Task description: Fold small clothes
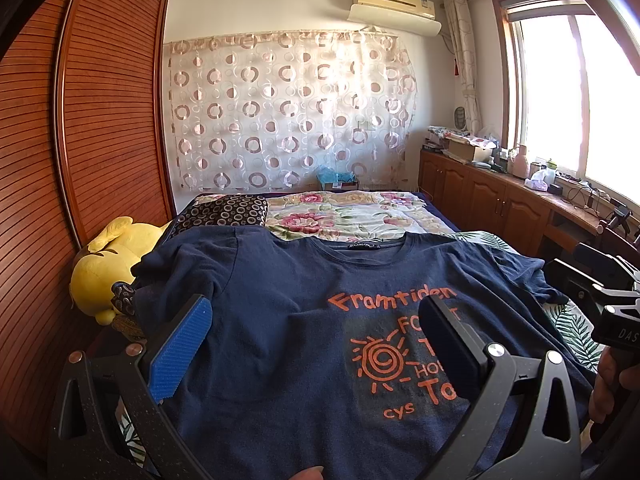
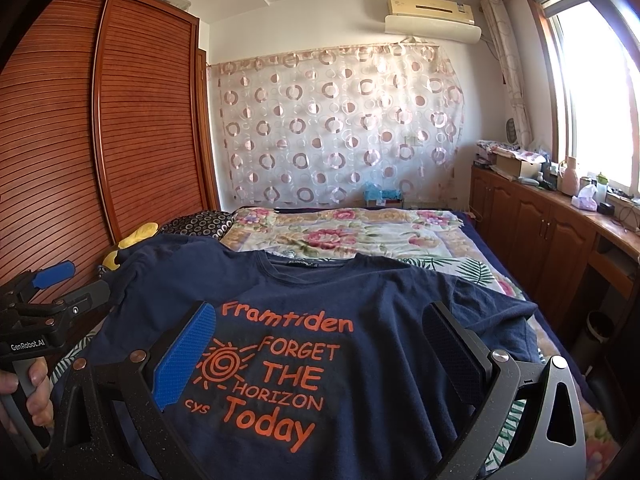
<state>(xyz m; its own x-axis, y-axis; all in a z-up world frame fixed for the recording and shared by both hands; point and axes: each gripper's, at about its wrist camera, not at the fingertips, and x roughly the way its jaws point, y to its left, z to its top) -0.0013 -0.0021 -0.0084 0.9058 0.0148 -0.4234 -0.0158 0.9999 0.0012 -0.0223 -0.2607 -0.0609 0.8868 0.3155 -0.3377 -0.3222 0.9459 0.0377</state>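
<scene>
1. Your jaws are standing wide apart on both the left gripper (image 1: 316, 320) and the right gripper (image 2: 320, 328), holding nothing; each pair is hovering over cloth without pinching it.
2. The navy T-shirt (image 2: 360, 292) is lying print-up across the near end of the bed (image 2: 360, 232), collar (image 1: 362, 245) pointing toward the far edge and hem running out of view under your grippers. Its long axis is running straight away from you.
3. The left gripper is sitting over the plain left half of the chest, with the orange print (image 2: 272, 376) off to its right; the right gripper is centring on that print.
4. The left sleeve (image 1: 180, 256) is reaching toward the bed's left edge, beside the yellow plush toy (image 1: 104, 256); the right sleeve (image 2: 492, 300) is draping toward the right edge.
5. Judging from this, no fold is started yet. Each sleeve is lying outward and ahead of its own gripper, so each hand looks nearer to its own side for a first fold inward.
</scene>
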